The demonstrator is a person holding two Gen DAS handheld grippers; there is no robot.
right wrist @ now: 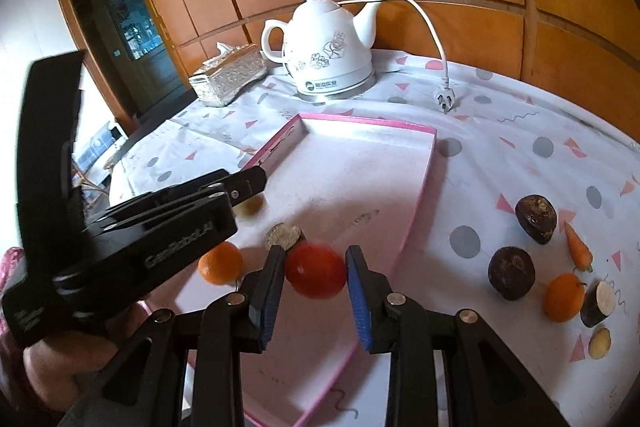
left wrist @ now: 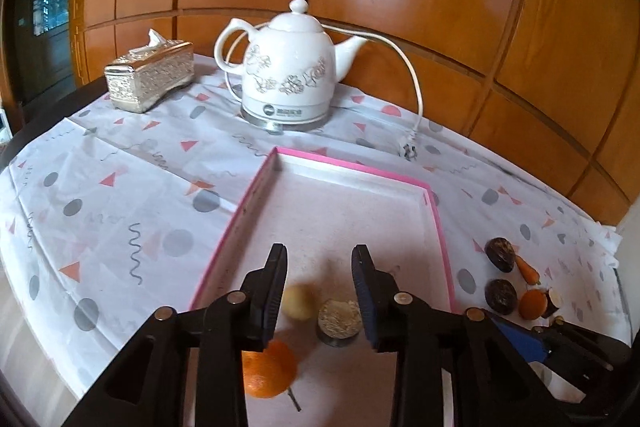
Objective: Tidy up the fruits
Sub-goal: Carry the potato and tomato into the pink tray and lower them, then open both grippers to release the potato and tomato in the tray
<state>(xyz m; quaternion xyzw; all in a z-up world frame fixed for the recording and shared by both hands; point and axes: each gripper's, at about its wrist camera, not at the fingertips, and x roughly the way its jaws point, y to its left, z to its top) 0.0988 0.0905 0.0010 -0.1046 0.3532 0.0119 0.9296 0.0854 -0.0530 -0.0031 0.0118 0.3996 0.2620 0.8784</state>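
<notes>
My right gripper is shut on a red tomato, low over the pink-rimmed tray. Both blue pads touch the tomato, whose outline is smeared. My left gripper hangs open over the same tray and holds nothing. Below it lie a small yellow fruit, a cut round piece and an orange. On the cloth right of the tray are two dark brown fruits, a carrot, another orange, a cut dark piece and a small potato-like piece.
A white ceramic kettle stands behind the tray, its cord ending in a loose plug on the patterned cloth. A silver tissue box sits at the back left. Wood panelling closes the far side. The table edge runs along the left.
</notes>
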